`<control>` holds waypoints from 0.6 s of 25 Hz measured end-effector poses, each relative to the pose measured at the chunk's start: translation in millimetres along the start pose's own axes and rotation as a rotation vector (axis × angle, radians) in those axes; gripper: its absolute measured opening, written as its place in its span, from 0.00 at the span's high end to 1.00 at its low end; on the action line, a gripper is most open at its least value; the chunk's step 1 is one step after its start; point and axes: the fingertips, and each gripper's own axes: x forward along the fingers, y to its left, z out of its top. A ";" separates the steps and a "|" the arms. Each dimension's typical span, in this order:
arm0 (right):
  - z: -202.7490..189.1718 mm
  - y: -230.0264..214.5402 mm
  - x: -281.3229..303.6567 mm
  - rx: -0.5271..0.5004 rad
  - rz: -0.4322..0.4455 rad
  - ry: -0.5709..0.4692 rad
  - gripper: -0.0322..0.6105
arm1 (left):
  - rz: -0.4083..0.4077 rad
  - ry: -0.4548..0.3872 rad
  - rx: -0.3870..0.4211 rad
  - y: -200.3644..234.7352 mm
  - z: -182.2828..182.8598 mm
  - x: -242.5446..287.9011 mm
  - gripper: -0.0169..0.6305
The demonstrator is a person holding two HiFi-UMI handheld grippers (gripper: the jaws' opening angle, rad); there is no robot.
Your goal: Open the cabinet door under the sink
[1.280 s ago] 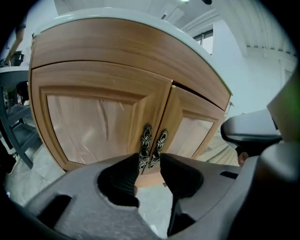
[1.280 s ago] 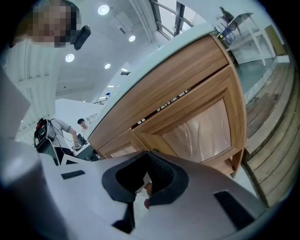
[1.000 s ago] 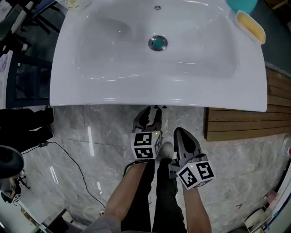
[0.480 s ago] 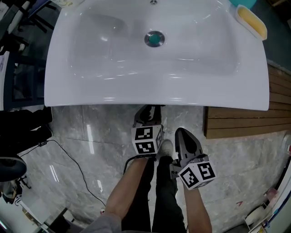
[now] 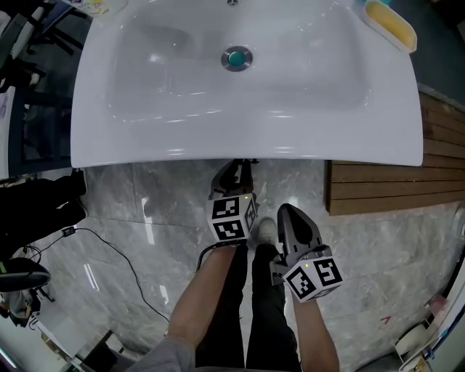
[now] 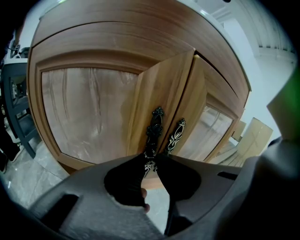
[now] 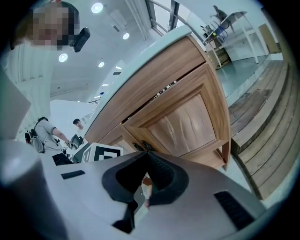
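The wooden cabinet (image 6: 89, 122) under the white sink (image 5: 247, 156) has two doors with ornate dark handles at the middle. My left gripper (image 6: 151, 158) reaches under the sink's front rim, and its jaws are closing on the lower end of the left door's handle (image 6: 153, 126), which fills the gap between the tips. The left door's edge stands a little proud of the right door. The right handle (image 6: 176, 133) is untouched. My right gripper (image 5: 289, 212) hangs back beside the left one, shut and empty, pointing at the cabinet (image 7: 187, 122).
A slatted wooden platform (image 5: 378, 192) lies on the floor to the right of the cabinet. A black cable (image 5: 116, 261) runs across the marble floor on the left, near dark equipment (image 5: 36, 203). A yellow soap dish (image 5: 391, 22) sits on the sink's corner.
The left gripper's jaws have narrowed around the handle under the sink rim. The head view has shifted slightly; both grippers stay in nearly the same place.
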 end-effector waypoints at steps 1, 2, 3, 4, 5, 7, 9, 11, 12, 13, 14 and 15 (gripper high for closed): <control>0.0 0.2 -1.5 0.000 0.002 0.001 0.94 | 0.007 -0.008 0.004 0.3 -0.2 -1.4 0.84; -0.1 0.0 -2.7 -0.002 0.005 0.002 0.94 | 0.013 -0.015 0.006 0.7 -0.5 -2.9 0.84; -0.3 -0.8 -3.8 -0.005 0.006 0.003 0.94 | 0.017 -0.020 0.007 1.0 -1.2 -4.8 0.84; -0.8 -2.3 -5.1 -0.003 0.003 0.002 0.94 | 0.019 -0.022 0.009 0.9 -2.6 -7.0 0.84; -1.5 -4.2 -6.6 0.001 -0.002 -0.001 0.94 | 0.017 -0.022 0.012 0.4 -4.5 -9.5 0.84; -3.2 -6.9 -10.2 0.010 -0.015 -0.008 0.94 | 0.006 -0.017 0.022 -0.8 -9.1 -15.4 0.84; -5.4 -6.3 -12.9 0.022 -0.027 -0.021 0.94 | -0.012 -0.016 0.034 -1.2 -12.1 -20.9 0.84; -10.2 -2.7 -14.9 0.030 -0.037 -0.032 0.94 | -0.032 -0.029 0.037 -1.1 -13.8 -25.9 0.84; -13.7 -0.3 -15.8 0.029 -0.042 -0.032 0.94 | -0.041 -0.037 0.034 -0.9 -15.1 -28.6 0.84; -17.8 2.3 -16.1 0.028 -0.047 -0.031 0.94 | -0.050 -0.043 0.032 -0.5 -16.4 -31.0 0.84; -22.2 5.1 -16.0 0.031 -0.056 -0.034 0.94 | -0.061 -0.044 0.036 0.1 -17.5 -32.6 0.84; -26.9 8.3 -15.9 0.039 -0.069 -0.042 0.94 | -0.076 -0.041 0.044 0.4 -18.5 -33.8 0.84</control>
